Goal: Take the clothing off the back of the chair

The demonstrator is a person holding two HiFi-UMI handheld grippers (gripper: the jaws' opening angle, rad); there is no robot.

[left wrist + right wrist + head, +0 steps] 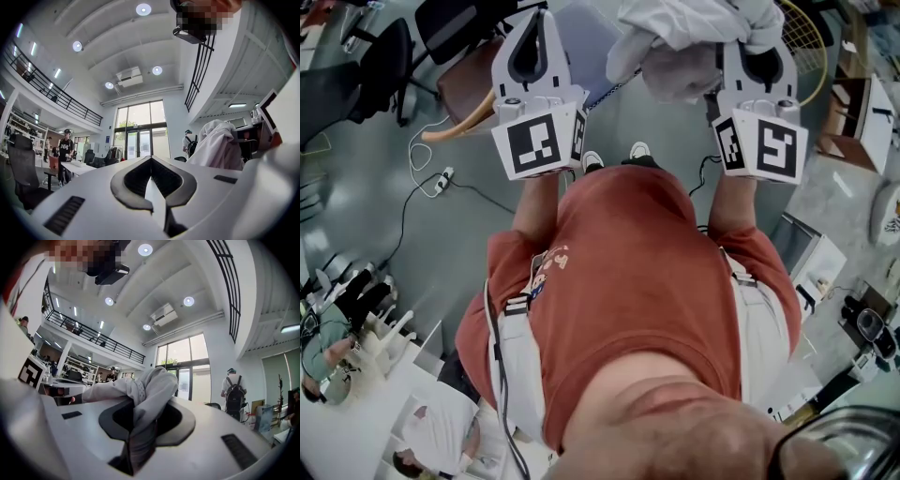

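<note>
Jaws of the left gripper [150, 159] are pressed together with nothing between them, raised in front of the person's chest. Beyond it, down on the floor, stands a brown-seated chair [465, 84]. To the right, the white clothing [694, 37] hangs bunched in the air, apart from the chair, one fold pinched tight in the right gripper [146, 401], the rest draped over its top.

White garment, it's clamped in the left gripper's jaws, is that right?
No. The white garment is clamped in the jaws of the right gripper, as the right gripper view shows; the left gripper has its jaws together on nothing.
</note>
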